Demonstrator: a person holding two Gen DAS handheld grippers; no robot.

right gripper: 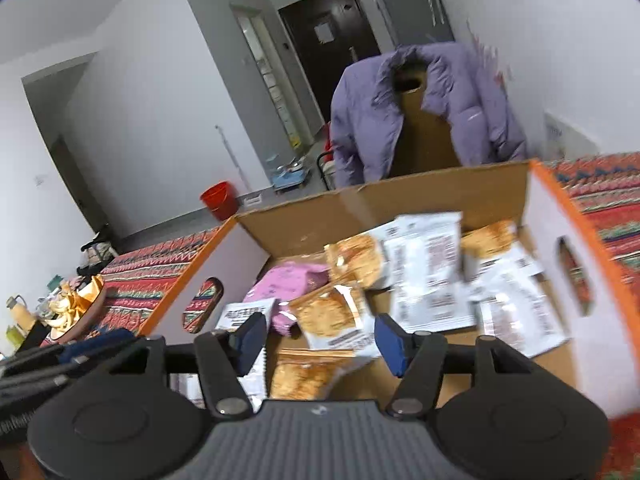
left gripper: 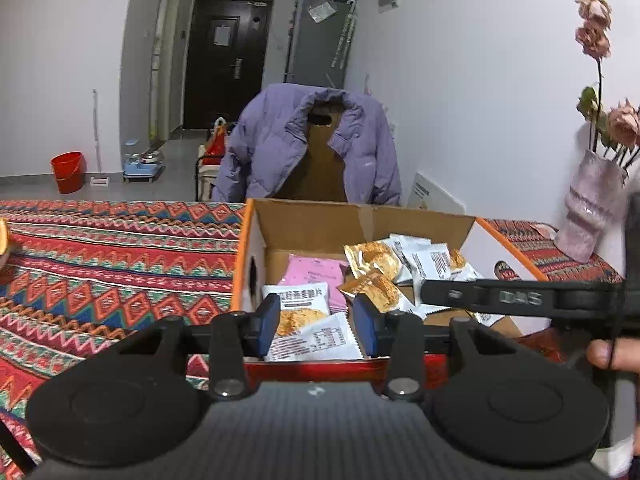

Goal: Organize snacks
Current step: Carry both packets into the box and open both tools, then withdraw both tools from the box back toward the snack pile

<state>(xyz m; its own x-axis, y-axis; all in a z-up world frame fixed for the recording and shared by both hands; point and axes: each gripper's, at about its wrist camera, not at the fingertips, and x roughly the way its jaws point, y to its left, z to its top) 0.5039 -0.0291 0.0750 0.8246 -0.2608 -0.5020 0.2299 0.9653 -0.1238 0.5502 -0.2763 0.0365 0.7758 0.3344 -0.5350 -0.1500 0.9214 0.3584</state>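
Far left in the right wrist view a round tray (right gripper: pixel 82 312) of gold-wrapped pieces sat on the patterned tablecloth (left gripper: pixel 112 264), well apart from the box, likely not part of this step. Left gripper (left gripper: pixel 316 324) hovered at the near wall of the cardboard box (left gripper: pixel 360 220), blue pads apart, a white cracker packet (left gripper: pixel 308 320) seen between them; contact with the pads couldn't be confirmed, so it read as open and probably lined up to grab or just letting go. Box stood open-topped on the cloth, flaps up, which kept the loose packets from sliding off the table. Inside, a pink packet (left gripper: pixel 316 276) lay flat on the floor toward the left side, orange cracker packets (left gripper: pixel 372 260) and white ones heaped toward the middle and right, some overlapping, not sorted. Right gripper (right gripper: pixel 320 340) was over the same box from the near side, pads spread wide, an orange packet (right gripper: pixel 332 312) below the gap but nothing pinched; that view was motion-blurred, so the packet edges were soft. Right gripper's arm (left gripper: pixel 500 296) crossed the box's right part in the left wrist view, a fingertip (left gripper: pixel 608 354) showing at the edge. Vase of pink flowers (left gripper: pixel 588 208) stood far right by the wall, near the box, a knock-over risk if the right side swung out. Judged mid-task.
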